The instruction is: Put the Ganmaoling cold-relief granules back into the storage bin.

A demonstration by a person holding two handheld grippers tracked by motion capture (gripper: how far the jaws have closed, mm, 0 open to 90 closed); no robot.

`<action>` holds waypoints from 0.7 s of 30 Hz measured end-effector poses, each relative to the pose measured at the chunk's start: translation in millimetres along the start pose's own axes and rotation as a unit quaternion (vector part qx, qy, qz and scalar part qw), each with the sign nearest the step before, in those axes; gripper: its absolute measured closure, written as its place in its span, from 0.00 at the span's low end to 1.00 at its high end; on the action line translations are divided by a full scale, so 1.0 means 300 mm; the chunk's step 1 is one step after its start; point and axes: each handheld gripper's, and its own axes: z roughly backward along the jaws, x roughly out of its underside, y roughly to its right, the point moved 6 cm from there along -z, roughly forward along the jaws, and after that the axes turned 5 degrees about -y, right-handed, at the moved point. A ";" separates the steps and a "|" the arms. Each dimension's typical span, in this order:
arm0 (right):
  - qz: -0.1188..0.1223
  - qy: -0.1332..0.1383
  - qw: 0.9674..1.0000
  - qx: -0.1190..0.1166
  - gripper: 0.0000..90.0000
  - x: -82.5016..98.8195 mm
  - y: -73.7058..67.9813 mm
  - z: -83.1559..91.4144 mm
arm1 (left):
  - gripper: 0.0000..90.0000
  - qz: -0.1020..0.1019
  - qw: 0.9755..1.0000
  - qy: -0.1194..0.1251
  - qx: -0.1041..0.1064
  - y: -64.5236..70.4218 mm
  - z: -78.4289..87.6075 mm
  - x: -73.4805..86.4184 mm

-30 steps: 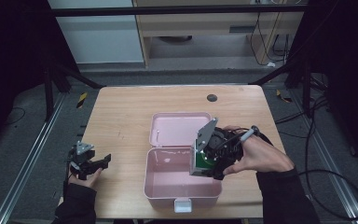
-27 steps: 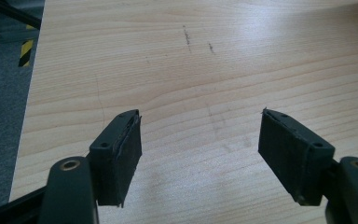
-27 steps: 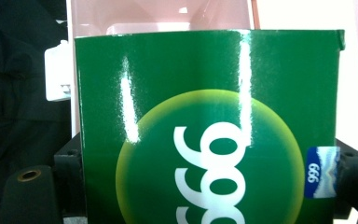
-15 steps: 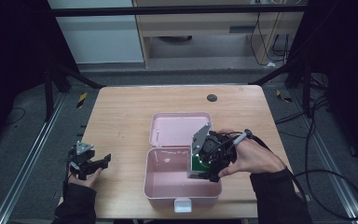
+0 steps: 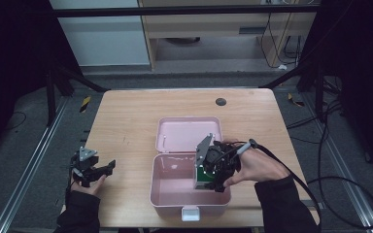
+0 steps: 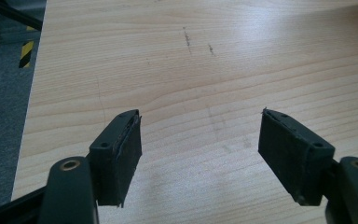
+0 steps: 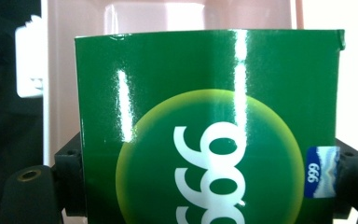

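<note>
Green carton (image 7: 209,135), its glossy face printed with white numerals, sits clamped between the jaws of the right claw (image 5: 212,171), held low inside the open pink box (image 5: 175,189) on the table (image 5: 126,116), while the left claw (image 5: 93,171) gapes apart over bare wood.

One pink box (image 5: 175,194) (lid open), one green carton (image 7: 205,116), two grippers

glossy green box (image 7: 205,116) (yellow-green disc, white digits) — pale pink case (image 5: 175,194), light wood-grain table (image 5: 126,116)
</note>
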 end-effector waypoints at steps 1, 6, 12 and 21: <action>-0.002 0.003 1.000 0.001 0.18 0.004 0.000 -0.004 | 0.32 0.000 1.000 0.000 0.000 0.000 -0.001 0.000; 0.008 -0.015 1.000 -0.001 0.18 0.012 -0.006 -0.030 | 0.32 0.000 1.000 0.000 0.000 0.000 0.000 0.000; 0.009 -0.028 1.000 -0.009 0.18 0.009 -0.006 -0.056 | 0.32 0.000 1.000 0.000 0.000 -0.002 0.000 0.001; 0.011 -0.040 0.999 -0.020 0.18 0.029 -0.003 -0.113 | 0.32 0.000 1.000 0.000 0.000 0.000 -0.002 0.001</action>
